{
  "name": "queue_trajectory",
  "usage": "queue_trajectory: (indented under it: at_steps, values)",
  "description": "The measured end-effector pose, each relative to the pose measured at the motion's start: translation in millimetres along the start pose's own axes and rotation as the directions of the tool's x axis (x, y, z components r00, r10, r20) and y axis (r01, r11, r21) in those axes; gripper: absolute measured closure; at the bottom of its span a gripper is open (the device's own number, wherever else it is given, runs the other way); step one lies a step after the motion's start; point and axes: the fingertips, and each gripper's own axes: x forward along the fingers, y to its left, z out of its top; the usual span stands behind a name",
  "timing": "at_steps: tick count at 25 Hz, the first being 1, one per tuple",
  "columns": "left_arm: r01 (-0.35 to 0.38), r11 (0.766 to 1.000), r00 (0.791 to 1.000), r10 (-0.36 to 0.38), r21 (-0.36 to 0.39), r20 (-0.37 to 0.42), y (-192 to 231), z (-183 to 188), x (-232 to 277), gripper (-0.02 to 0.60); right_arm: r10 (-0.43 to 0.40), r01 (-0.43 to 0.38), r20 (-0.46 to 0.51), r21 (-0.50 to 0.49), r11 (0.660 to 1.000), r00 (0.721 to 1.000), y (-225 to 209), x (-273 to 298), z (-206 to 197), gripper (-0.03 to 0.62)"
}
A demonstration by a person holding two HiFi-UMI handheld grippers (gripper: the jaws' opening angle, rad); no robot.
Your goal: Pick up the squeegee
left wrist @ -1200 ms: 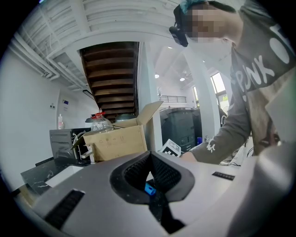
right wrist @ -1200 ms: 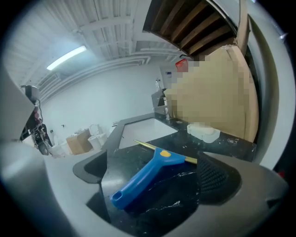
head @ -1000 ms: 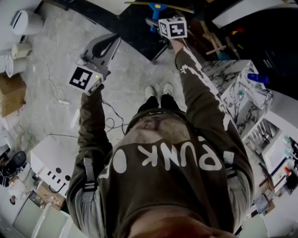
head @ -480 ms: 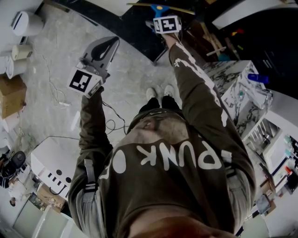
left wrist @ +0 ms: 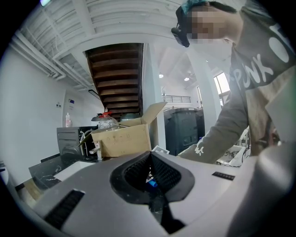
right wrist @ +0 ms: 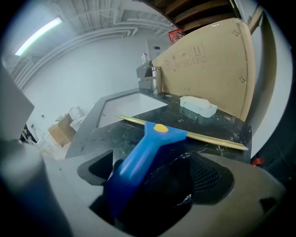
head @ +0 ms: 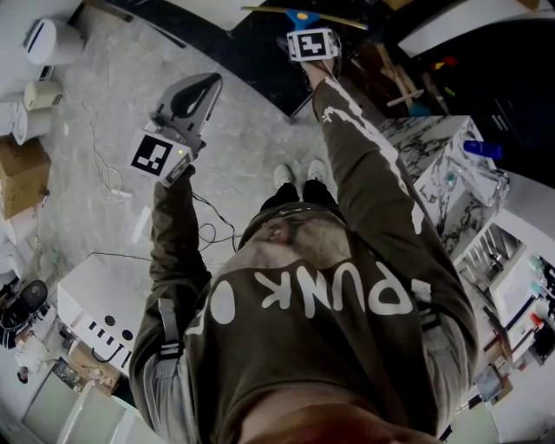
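The squeegee [right wrist: 138, 157] has a blue handle and a long yellow blade [right wrist: 199, 136]; it lies on a dark marbled counter [right wrist: 212, 122]. In the head view only its blue top [head: 299, 15] shows at the upper edge, past the marker cube. My right gripper [right wrist: 157, 178] is lowered over it, with the handle between the wide jaws, close to the left one. The jaws have just been closing, but the pads do not press on the handle. My left gripper [head: 211, 80] is held out at the left over the floor, its fingertips [left wrist: 150, 155] together on nothing.
A cardboard panel [right wrist: 212, 74] stands behind the counter, with a white object [right wrist: 199, 105] at its foot and a tap [right wrist: 150, 78] to the left. Below me are a marbled block [head: 434, 165], floor cables [head: 208, 230] and a white box [head: 95, 312].
My right gripper has moved away from me toward the squeegee at the top of the head view and tilted downward. The left gripper has stayed about where it was.
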Motion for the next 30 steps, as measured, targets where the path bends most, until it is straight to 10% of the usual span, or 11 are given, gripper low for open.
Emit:
queue_trajectory:
  at_steps: [7,30]
  values:
    - [0.002,1.000,1.000,-0.002,-0.006,0.001,-3,-2,0,0.578,-0.128,0.129,0.022,-0.049,0.990,0.992,-28,-11,2,0.366]
    - [0.029,1.000,1.000,-0.029,0.008,0.011,-20,9,20,0.578,-0.111,0.117,0.118,-0.054,0.992,0.987,-53,-52,5,0.444]
